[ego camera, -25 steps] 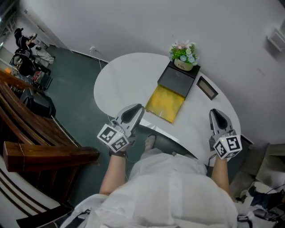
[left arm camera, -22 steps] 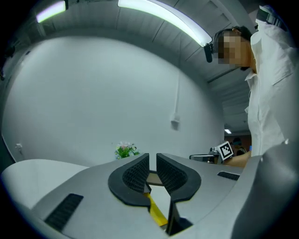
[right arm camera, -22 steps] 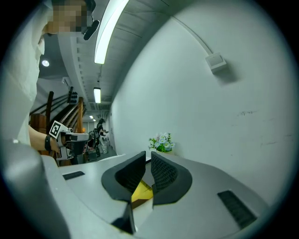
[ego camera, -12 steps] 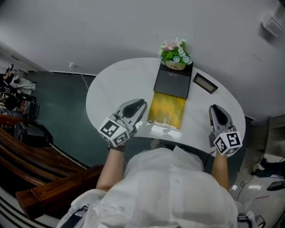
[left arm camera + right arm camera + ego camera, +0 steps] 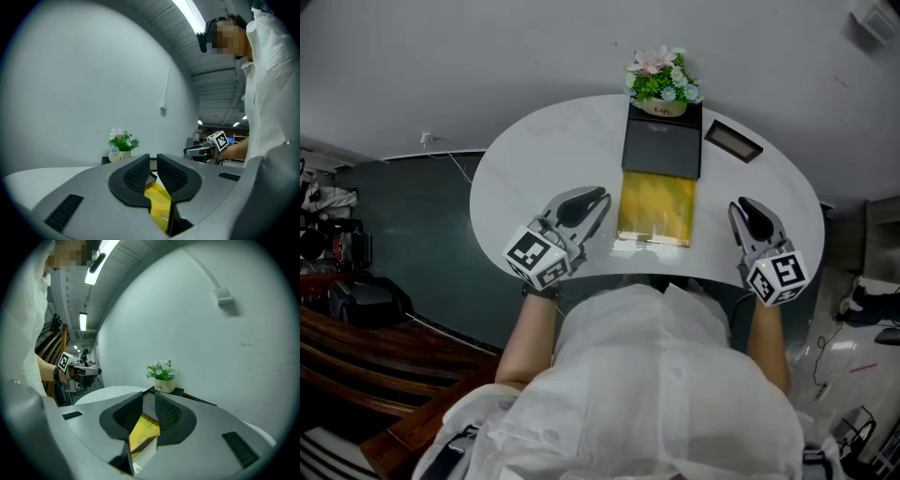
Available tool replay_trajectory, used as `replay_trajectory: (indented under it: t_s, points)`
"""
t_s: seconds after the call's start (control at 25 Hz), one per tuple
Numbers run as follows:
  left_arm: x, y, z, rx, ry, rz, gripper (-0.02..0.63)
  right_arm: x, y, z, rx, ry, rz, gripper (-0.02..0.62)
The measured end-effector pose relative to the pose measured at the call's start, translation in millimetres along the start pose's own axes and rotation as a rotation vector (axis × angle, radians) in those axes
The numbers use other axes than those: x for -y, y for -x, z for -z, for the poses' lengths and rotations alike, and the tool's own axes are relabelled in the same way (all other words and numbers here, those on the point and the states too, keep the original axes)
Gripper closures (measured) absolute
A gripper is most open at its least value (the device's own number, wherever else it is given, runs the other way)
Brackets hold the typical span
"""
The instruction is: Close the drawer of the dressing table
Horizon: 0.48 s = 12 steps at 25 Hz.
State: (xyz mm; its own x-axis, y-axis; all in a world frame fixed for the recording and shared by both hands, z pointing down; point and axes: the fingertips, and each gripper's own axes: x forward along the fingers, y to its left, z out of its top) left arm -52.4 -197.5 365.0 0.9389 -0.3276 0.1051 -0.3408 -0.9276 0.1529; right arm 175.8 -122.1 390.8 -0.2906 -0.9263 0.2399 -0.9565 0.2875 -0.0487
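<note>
Tabletop: we see a white, rounded tabletop (image 5: 534, 159) with the black box (image 5: 662, 145) set at its back middle; we place everything else from that box.

Left tool: the left tool (image 5: 589, 201) hovers to the near left of the black box, over bare tabletop. Its jaws stand a narrow slit apart with nothing between the pads. In the left gripper view we see only yellow beyond the gap.

Drawer: the drawer (image 5: 656, 206) sticks out of the near face of the black box toward us. Its yellow inside is fully on show, so we judge it still pulled well out.

Flower pot: the flower pot (image 5: 661, 80) sits at the far edge of the black box.

Dark frame: a small dark frame (image 5: 733, 141) lies just right of the black box.

Right tool: the right tool (image 5: 746, 212) hovers to the near right of the black box, apart from the drawer. Its jaws have just been opening and now stand narrowly apart, holding nothing.

Done so far: we judge nothing of the closing is done. Neither tool touches the drawer front.

Left to do: we would bring a tool to the drawer's near edge and push it back into the black box until the yellow is hidden.
</note>
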Motion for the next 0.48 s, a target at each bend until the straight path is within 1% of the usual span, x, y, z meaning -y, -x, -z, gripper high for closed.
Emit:
replay_trajectory:
  t_s: [0.24,0.48]
  points:
    - [3,7,22,-0.029,0.033,0.049,0.549,-26,-11,12,-0.068,0.020,-0.029,0.532]
    - [8,8,50,-0.083,0.043,0.097,0.549,-55,-23,37,-0.175,0.086,-0.103,0.532]
